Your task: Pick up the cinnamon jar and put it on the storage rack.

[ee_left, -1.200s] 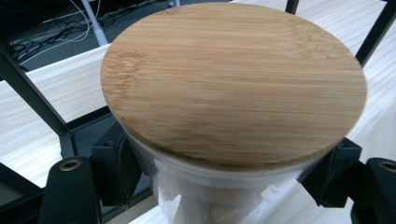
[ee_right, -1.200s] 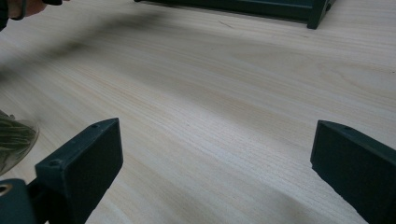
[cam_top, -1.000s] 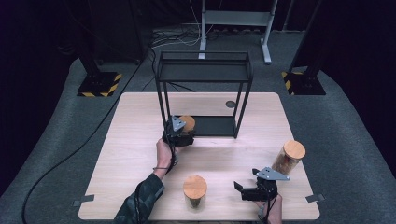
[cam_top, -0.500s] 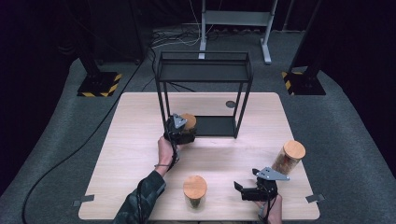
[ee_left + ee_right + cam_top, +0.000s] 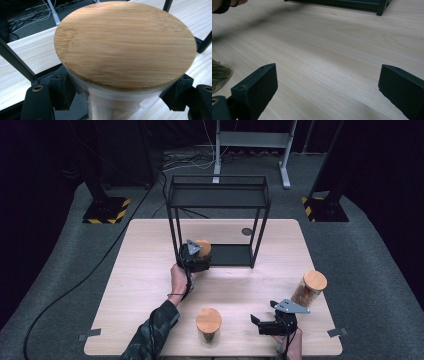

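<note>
A clear jar with a round bamboo lid [image 5: 125,42] stands between the black jaws of my left gripper [image 5: 122,92], which press on its sides just under the lid. In the high view this jar [image 5: 203,247] and the left gripper [image 5: 196,255] are at the front left corner of the black wire rack [image 5: 218,187], by its lower shelf. My right gripper [image 5: 257,324] lies low near the table's front right edge. Its jaws stand wide apart over bare wood, and the right gripper [image 5: 327,85] holds nothing.
A second lidded jar [image 5: 208,324] stands at the front middle, just left of the right gripper. A third jar [image 5: 310,287] stands by the right edge. A small dark disc [image 5: 246,231] lies behind the rack. The wooden table [image 5: 145,270] sits over grey carpet.
The left gripper has edged the jar slightly farther toward the rack's lower shelf. The right gripper has stayed put.
</note>
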